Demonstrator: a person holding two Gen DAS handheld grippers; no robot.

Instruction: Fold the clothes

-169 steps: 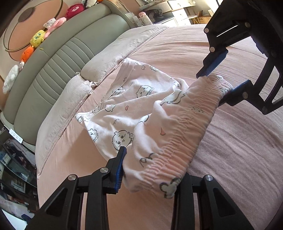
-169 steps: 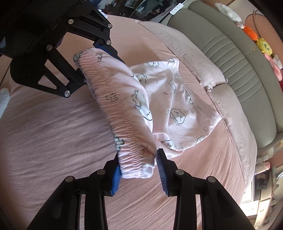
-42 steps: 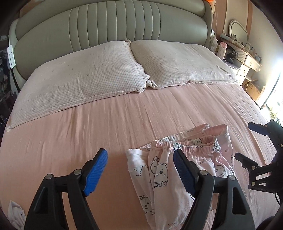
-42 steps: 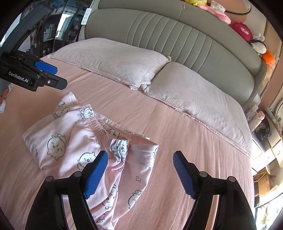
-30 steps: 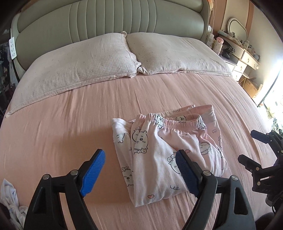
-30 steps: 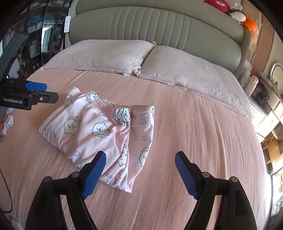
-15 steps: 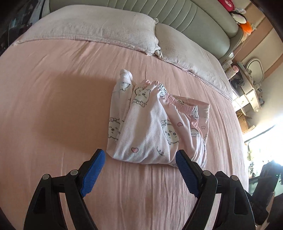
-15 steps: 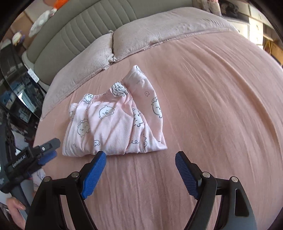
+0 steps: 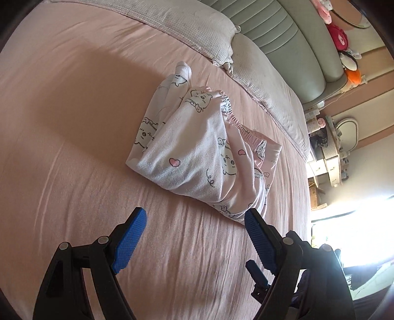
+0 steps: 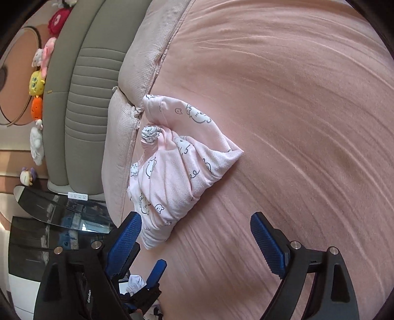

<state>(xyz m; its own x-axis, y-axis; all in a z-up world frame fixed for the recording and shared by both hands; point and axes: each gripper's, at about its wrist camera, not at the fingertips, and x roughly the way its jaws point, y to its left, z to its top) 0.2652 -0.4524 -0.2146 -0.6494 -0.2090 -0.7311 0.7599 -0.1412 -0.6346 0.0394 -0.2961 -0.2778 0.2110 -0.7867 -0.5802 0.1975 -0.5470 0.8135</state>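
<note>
A folded pair of pink pyjama shorts [image 9: 202, 157] with cartoon bear prints lies on the pink bed sheet [image 9: 73, 123], its elastic waistband towards the pillows. It also shows in the right wrist view [image 10: 177, 167]. My left gripper [image 9: 194, 236] is open and empty, just short of the bundle's near edge. My right gripper [image 10: 197, 236] is open and empty, close to the bundle's near end. The left gripper's blue tips [image 10: 152, 273] show at the bottom of the right wrist view.
Two beige pillows [image 9: 187, 22] lie against a grey padded headboard [image 9: 290, 32] behind the shorts. Plush toys [image 10: 37, 81] line the top of the headboard. A dresser [image 9: 330, 152] stands beside the bed. A small white cloth [image 10: 135, 283] lies off the bed's side.
Both grippers let go of the shorts, which now lie folded on the bed. Over the last second both cameras have swung and tilted, and sit lower and closer to the bundle.
</note>
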